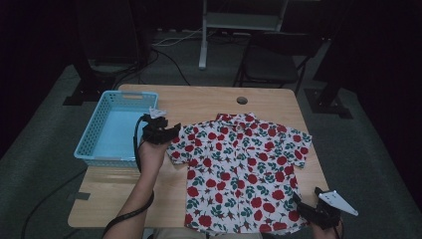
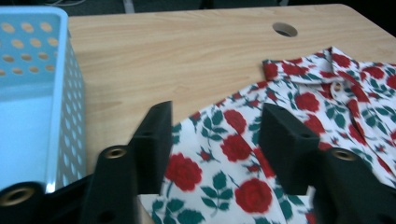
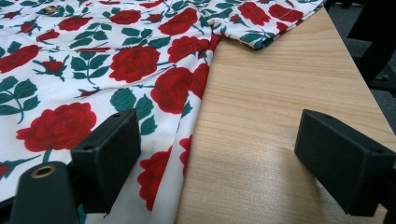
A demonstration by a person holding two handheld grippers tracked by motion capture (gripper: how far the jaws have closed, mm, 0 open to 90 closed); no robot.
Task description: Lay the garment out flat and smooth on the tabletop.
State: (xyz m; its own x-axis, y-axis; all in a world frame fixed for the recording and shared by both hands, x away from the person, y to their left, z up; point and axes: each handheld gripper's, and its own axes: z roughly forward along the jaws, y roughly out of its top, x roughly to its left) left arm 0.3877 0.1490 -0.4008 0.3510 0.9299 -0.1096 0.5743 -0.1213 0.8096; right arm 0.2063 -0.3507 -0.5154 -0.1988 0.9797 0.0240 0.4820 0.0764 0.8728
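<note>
From above, a short-sleeved shirt [image 1: 242, 172] printed with red roses lies spread flat, front up, on the wooden table [image 1: 199, 102], its hem reaching the near edge. The left gripper [image 1: 171, 133] hovers at the shirt's left sleeve, just beside a pale blue perforated basket [image 1: 94, 130]. The right gripper [image 1: 301, 205] sits at the hem's right corner, partly cut off by the frame's bottom edge. The room beyond the table is dark and hard to read.

In the left gripper view, the two black jaws stand apart over the sleeve with nothing pinched between them; the cloth lies below them. The basket's wall rises at the left, cut off by the frame, and a round cable hole [image 2: 285, 29] shows in the tabletop.

In the right gripper view, the jaws are spread wide, one over the shirt's side seam, the other over bare wood, gripping nothing.
</note>
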